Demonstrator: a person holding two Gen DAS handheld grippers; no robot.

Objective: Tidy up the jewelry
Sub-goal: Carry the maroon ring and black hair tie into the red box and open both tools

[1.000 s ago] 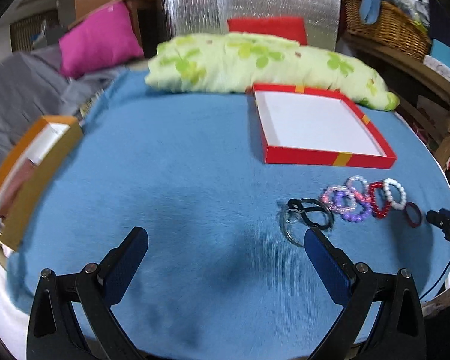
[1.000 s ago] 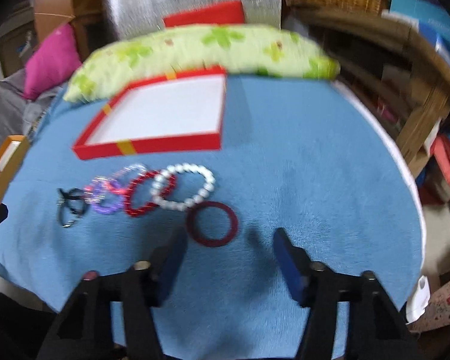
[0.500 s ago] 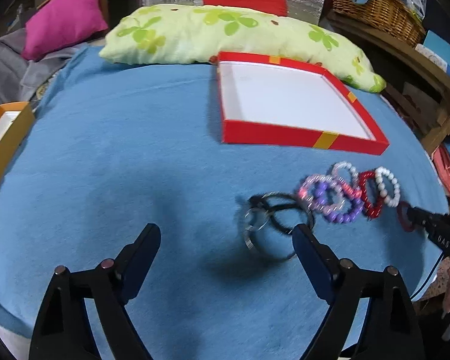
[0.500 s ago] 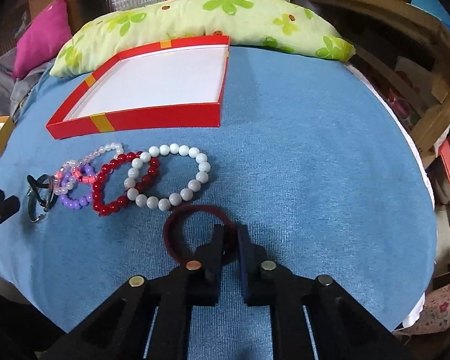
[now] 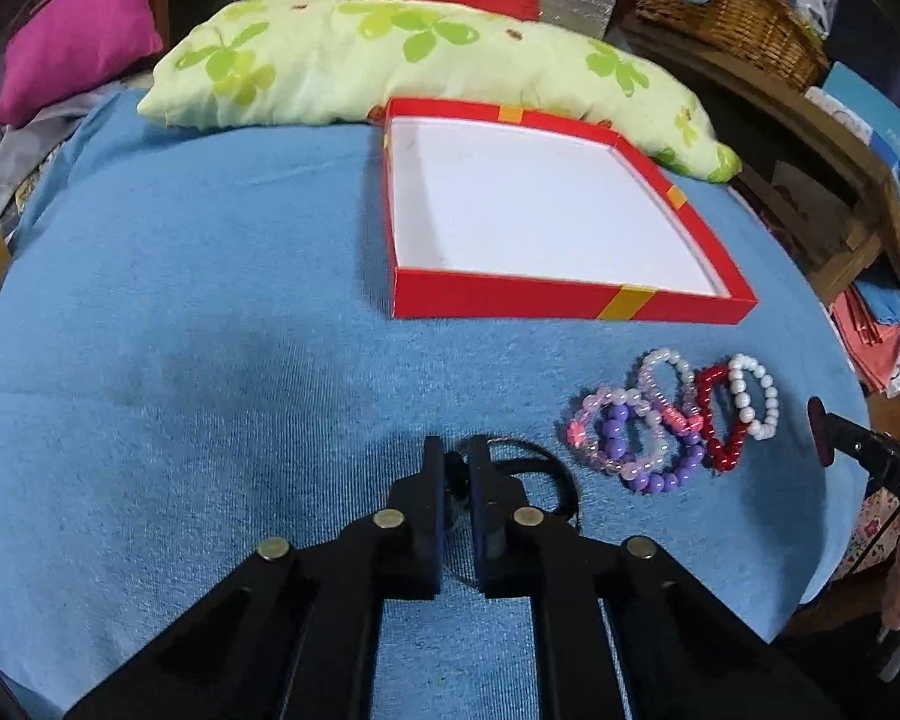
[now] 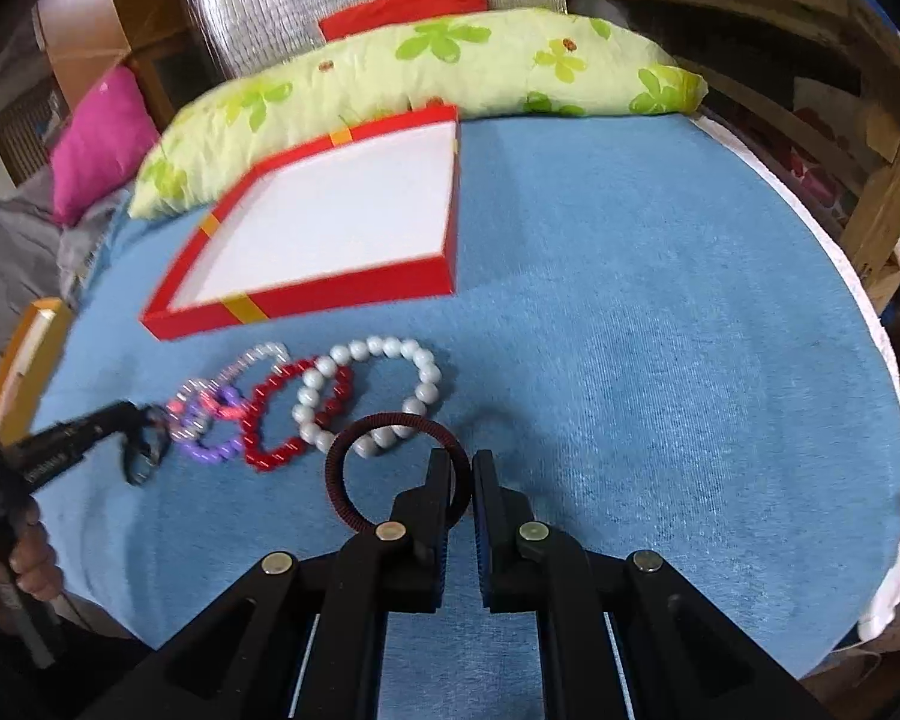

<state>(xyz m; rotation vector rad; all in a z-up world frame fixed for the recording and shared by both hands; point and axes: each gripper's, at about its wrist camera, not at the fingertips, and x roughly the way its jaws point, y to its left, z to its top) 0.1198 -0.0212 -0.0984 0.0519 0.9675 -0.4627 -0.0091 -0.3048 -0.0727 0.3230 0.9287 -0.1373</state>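
A shallow red box (image 5: 546, 294) (image 6: 306, 306) with a white floor lies open on the blue cloth. Before it lie a purple bead bracelet (image 5: 660, 468) (image 6: 210, 447), a red one (image 5: 717, 420) (image 6: 270, 420) and a white one (image 5: 750, 402) (image 6: 378, 384). My left gripper (image 5: 455, 450) is shut on the black hair ties with a metal ring (image 5: 534, 468) at the cloth. My right gripper (image 6: 462, 468) is shut on a dark red hair tie (image 6: 354, 456), held slightly above the cloth near the white beads.
A green flowered pillow (image 5: 390, 60) lies behind the box. A pink cushion (image 5: 72, 36) sits at far left, an orange box (image 6: 24, 360) at the left cloth edge. Wooden shelves and a wicker basket (image 5: 738, 6) stand at right.
My left gripper moved onto the black hair ties and shut on them. My right gripper shut on the dark red hair tie and raised it a little toward the white beads.
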